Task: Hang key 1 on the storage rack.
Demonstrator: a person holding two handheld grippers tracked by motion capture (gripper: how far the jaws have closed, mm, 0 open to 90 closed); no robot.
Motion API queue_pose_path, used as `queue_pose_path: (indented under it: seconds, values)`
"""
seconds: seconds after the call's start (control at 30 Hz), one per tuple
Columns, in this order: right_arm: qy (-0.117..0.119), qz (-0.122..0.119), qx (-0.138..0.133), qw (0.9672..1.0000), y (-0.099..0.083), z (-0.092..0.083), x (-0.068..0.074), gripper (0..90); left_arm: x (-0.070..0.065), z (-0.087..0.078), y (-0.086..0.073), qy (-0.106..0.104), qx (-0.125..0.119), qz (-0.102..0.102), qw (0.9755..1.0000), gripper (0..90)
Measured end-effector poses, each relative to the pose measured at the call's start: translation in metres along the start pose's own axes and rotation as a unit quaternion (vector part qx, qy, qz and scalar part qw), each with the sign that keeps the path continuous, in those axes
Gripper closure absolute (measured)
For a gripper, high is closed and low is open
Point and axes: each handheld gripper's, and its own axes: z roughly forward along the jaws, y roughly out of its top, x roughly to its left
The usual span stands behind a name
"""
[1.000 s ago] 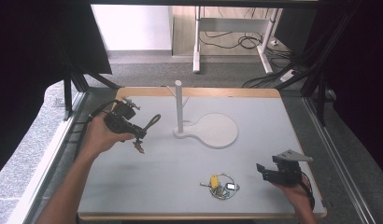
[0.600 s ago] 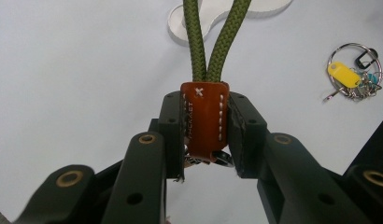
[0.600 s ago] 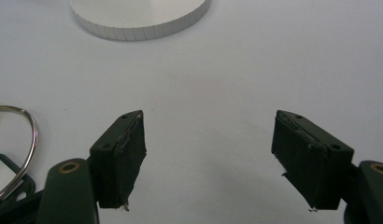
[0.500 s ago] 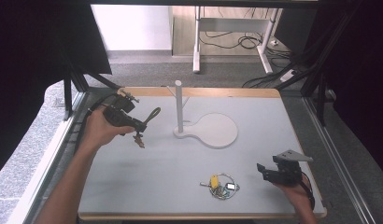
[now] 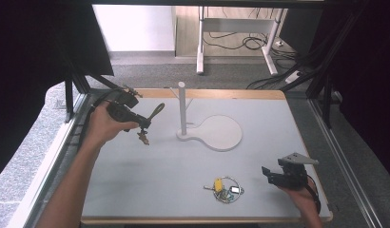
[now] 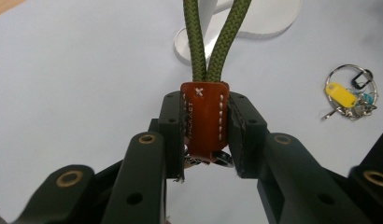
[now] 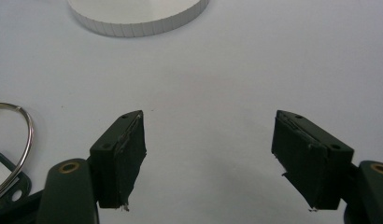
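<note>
White tabletop (image 5: 150, 185) with a wooden edge, dark curtains on both sides and a grey floor with cables behind. Left gripper (image 6: 206, 135) is up off the table at the far left, pinching the brown leather tab (image 6: 204, 119) of a keychain; its green rope loop (image 6: 216, 37) sticks out past the jaws toward the white stand (image 5: 182, 111), which sits just beyond it with its round base (image 5: 221, 133). Right gripper (image 7: 208, 158) sits low at the near right with its jaws spread wide and nothing between them. A key ring with a yellow tag (image 5: 224, 189) lies on the table just left of it.
</note>
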Motion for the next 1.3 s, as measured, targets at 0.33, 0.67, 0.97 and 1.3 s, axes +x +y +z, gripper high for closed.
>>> queue_pose_path:
  seconds: [0.33, 0.67, 0.97, 1.3]
  values:
    - [0.001, 0.002, 0.004, 1.0, -0.001, 0.0, 0.0, 26.3, 0.011, -0.001, 0.008, -0.018, -0.013, -0.01, 0.9997, 69.7]
    - [0.002, 0.001, 0.004, 1.0, -0.001, 0.001, 0.001, 26.2, 0.019, -0.008, 0.019, -0.024, -0.025, -0.019, 0.9992, 69.7]
    - [0.002, -0.008, 0.008, 0.9999, -0.001, 0.004, 0.004, 26.1, 0.025, -0.003, 0.032, -0.031, -0.03, -0.026, 0.9987, 69.6]
    - [0.004, -0.009, 0.008, 0.9999, -0.001, 0.003, 0.005, 26.1, 0.031, 0.006, 0.041, -0.039, -0.034, -0.04, 0.9979, 69.6]
